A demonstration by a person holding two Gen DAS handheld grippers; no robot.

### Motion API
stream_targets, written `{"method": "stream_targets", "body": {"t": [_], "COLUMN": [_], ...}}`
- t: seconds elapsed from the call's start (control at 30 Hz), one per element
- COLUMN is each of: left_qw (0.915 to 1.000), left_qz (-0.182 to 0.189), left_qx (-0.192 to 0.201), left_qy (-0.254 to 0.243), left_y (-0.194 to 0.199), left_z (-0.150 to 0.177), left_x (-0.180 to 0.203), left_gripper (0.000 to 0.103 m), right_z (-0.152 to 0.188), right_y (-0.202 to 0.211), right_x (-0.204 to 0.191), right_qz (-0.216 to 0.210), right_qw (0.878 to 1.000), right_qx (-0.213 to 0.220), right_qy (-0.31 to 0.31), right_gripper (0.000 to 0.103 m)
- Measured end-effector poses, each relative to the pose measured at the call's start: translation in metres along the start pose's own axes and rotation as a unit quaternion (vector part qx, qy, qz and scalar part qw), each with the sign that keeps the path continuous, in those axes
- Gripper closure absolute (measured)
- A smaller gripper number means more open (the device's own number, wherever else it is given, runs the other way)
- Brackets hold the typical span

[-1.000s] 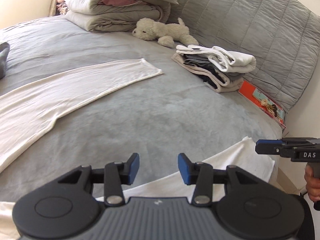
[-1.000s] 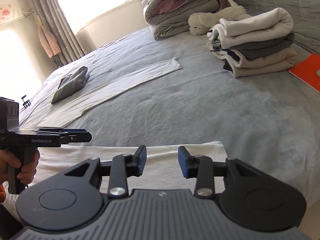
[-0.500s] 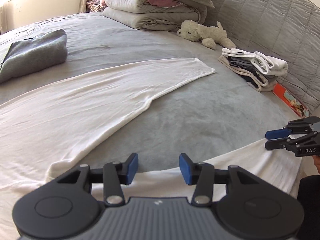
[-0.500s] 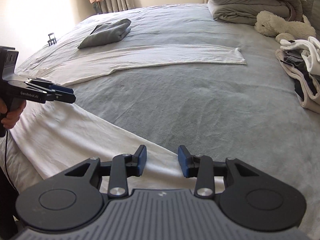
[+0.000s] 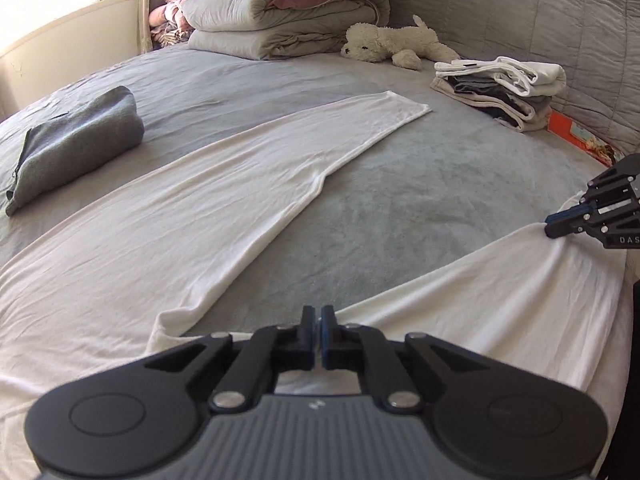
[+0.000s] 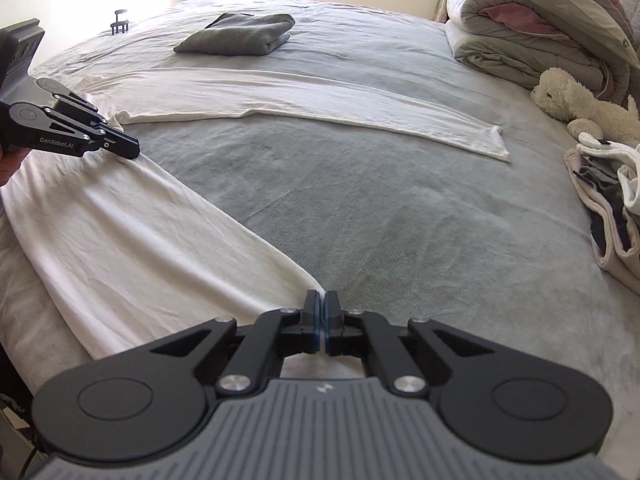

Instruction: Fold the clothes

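Note:
A white long-sleeved garment [image 5: 192,216] lies spread on the grey bed [image 5: 420,200], one sleeve stretching toward the far right and the near sleeve [image 5: 500,292] along the bed's front edge. My left gripper [image 5: 319,326] is shut on the near sleeve's edge close to the armpit; it also shows at the left in the right wrist view [image 6: 120,148]. My right gripper [image 6: 321,312] is shut on the sleeve's cuff end [image 6: 304,280]; it shows at the right in the left wrist view [image 5: 554,226]. The garment [image 6: 280,88] shows in the right wrist view too.
A folded grey garment [image 5: 76,140] lies at the far left. A stack of folded clothes [image 5: 504,92] sits at the right beside an orange book [image 5: 580,140]. A plush dog [image 5: 392,40] and folded duvets [image 5: 288,16] lie at the back.
Both grippers have closed from open onto the near sleeve. Both views swung further left across the bed.

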State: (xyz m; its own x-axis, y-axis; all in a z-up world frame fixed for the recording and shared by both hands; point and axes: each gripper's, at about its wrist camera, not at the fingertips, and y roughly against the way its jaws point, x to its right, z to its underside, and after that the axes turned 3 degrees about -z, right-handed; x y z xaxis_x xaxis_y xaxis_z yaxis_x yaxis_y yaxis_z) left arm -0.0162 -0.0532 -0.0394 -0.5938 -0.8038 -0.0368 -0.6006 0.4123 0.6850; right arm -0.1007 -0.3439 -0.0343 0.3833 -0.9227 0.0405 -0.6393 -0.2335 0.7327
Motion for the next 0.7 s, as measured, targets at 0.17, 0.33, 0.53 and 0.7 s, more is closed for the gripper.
{"method": "stream_targets", "body": {"t": [0.17, 0.33, 0.53, 0.7], "left_qw": [0.9964, 0.9983, 0.9952, 0.9924], "left_qz": [-0.023, -0.036, -0.053, -0.063], "left_qx": [0.074, 0.024, 0.046, 0.055], "left_qy": [0.035, 0.038, 0.068, 0.09], "left_y": [0.014, -0.009, 0.008, 0.038], "left_z": [0.007, 0.006, 0.005, 0.022], "left_x": [-0.004, -0.002, -0.003, -0.013], "left_gripper": [0.101, 0.099, 0.051, 0.048], "right_z": [-0.001, -0.003, -0.009, -0.015], "right_y": [0.003, 0.002, 0.007, 0.011], "right_x": [0.002, 0.003, -0.005, -0.025], "right_qz": [0.03, 0.052, 0.046, 0.031], "right_qw": [0.999, 0.999, 0.999, 0.999], "right_qx": [0.01, 0.01, 0.009, 0.017], "right_qy": [-0.006, -0.013, -0.027, -0.024], "right_gripper": [0.103, 0.103, 0.09, 0.069]}}
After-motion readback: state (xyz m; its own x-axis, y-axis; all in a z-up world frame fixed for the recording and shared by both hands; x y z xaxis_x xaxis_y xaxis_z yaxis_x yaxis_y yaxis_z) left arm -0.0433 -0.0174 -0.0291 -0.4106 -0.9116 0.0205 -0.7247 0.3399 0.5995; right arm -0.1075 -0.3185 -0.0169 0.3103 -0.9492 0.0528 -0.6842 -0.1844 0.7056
